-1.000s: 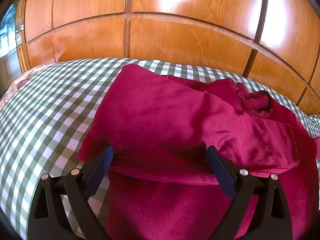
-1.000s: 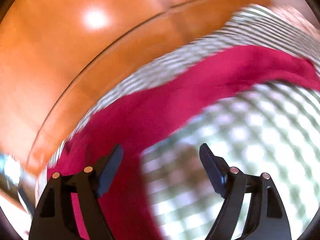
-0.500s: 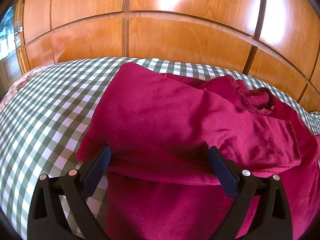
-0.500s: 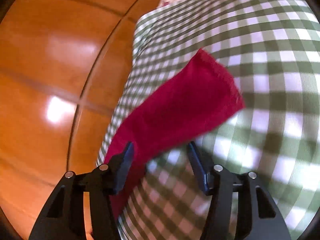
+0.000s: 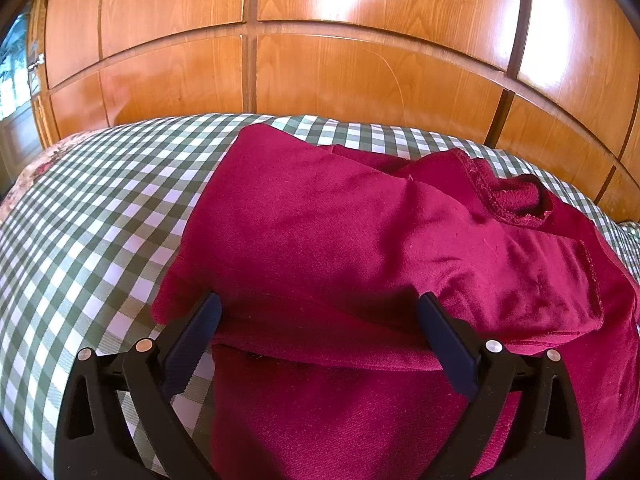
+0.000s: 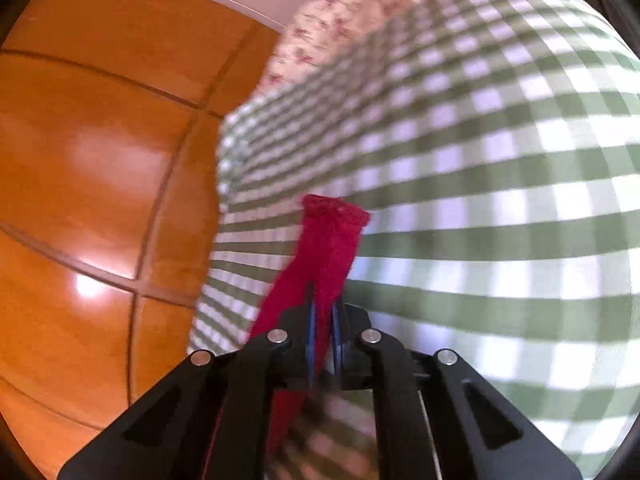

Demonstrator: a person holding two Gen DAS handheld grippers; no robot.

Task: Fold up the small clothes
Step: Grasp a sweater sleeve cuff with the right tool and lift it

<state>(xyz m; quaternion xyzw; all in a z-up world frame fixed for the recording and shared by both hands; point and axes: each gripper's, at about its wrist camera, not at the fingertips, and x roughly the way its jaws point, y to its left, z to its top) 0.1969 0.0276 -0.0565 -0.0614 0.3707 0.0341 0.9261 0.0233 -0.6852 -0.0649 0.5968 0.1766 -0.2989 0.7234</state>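
Observation:
A dark red garment (image 5: 360, 248) lies partly folded on a green-and-white checked cloth (image 5: 100, 208); its ribbed collar (image 5: 512, 200) shows at the right. My left gripper (image 5: 316, 316) stands open just above the near folded edge, one finger at each side of the fold, pressing on nothing. In the right wrist view my right gripper (image 6: 323, 312) is shut on a narrow strip of the same red garment (image 6: 332, 232), whose hemmed end sticks out beyond the fingertips over the checked cloth (image 6: 480, 200).
Glossy wooden wardrobe panels (image 5: 320, 72) stand right behind the bed, and also fill the left of the right wrist view (image 6: 100, 180). A floral fabric (image 6: 348, 12) lies at the far end of the checked cloth. A window shows at the far left (image 5: 10, 72).
My right gripper swung across the cloth, rolled, and closed its fingers on the end of the red strip. The left gripper and the folded garment stayed where they were.

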